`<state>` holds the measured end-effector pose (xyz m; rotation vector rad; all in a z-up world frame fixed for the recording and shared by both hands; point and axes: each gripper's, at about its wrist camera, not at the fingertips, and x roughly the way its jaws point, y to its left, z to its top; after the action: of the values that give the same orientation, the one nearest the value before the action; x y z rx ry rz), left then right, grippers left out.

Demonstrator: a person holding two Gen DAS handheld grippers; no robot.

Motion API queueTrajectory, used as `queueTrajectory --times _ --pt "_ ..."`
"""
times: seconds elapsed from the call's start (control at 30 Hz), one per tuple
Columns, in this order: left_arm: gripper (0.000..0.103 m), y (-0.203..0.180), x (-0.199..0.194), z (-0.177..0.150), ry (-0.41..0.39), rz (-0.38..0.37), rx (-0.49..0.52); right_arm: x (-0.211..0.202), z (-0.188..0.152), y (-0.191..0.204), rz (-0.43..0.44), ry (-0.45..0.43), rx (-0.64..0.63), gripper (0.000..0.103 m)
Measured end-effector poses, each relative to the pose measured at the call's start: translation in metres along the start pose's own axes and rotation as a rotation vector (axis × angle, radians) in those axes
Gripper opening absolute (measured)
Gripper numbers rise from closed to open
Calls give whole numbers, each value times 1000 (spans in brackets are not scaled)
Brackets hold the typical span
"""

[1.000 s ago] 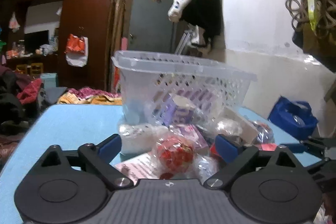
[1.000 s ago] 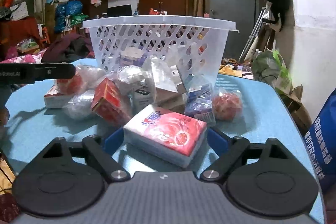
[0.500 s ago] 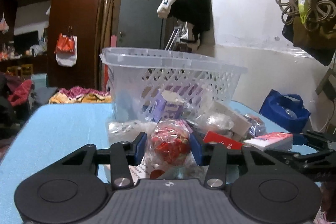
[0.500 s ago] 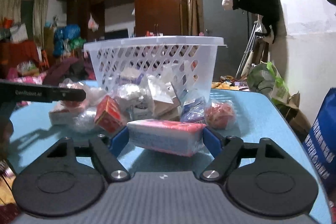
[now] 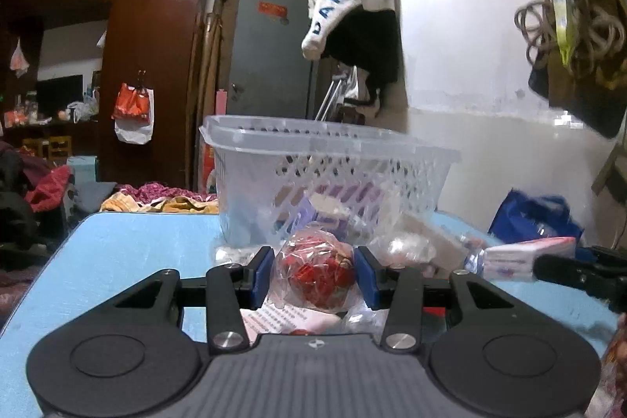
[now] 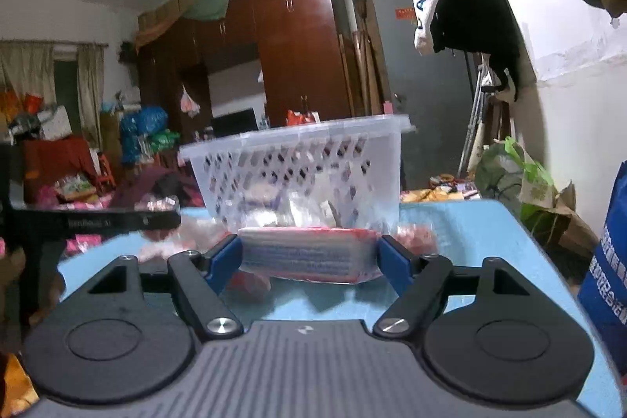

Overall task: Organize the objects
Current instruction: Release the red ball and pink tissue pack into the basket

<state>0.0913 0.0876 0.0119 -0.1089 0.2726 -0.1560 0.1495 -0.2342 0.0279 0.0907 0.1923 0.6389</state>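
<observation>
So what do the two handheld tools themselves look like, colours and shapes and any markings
Both match. The left tool has a ribbed dark grey body, two round black discs at its base, angled black arms with silver screws, and blue pads. The right tool is built the same way, with a small white logo on its body. In the right view, the left tool's black side carries faint, unreadable lettering. No sleeves or cables show.

Both tongs (image 5: 315, 279) (image 6: 311, 261): black linkage arms, silver screws, blue pads, ribbed grey body.

Left gripper (image 5: 313, 279) jaws clamped, right gripper (image 6: 309, 257) jaws clamped wider
</observation>
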Motion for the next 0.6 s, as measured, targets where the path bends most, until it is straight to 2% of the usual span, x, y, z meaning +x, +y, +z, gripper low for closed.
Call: queueTrajectory --times 0.07,0.17,0.33,0.4,0.47,0.6 --pt "49 2 -10 17 -37 -43 -35 -1 12 -1 1 -26 3 78" --pt "49 -7 -18 54 -98 -42 16 6 38 -3 17 -75 20 78" --pt "49 -11 18 117 -74 -57 36 39 106 3 31 -120 -35 78" --pt "49 -10 50 136 -23 -10 39 64 133 3 18 -93 -68 78" --pt "49 -2 76 142 52 -6 -1 94 151 1 -1 -38 -95 78" --pt "49 2 104 138 127 35 6 142 160 -8 -20 94 -122 78"
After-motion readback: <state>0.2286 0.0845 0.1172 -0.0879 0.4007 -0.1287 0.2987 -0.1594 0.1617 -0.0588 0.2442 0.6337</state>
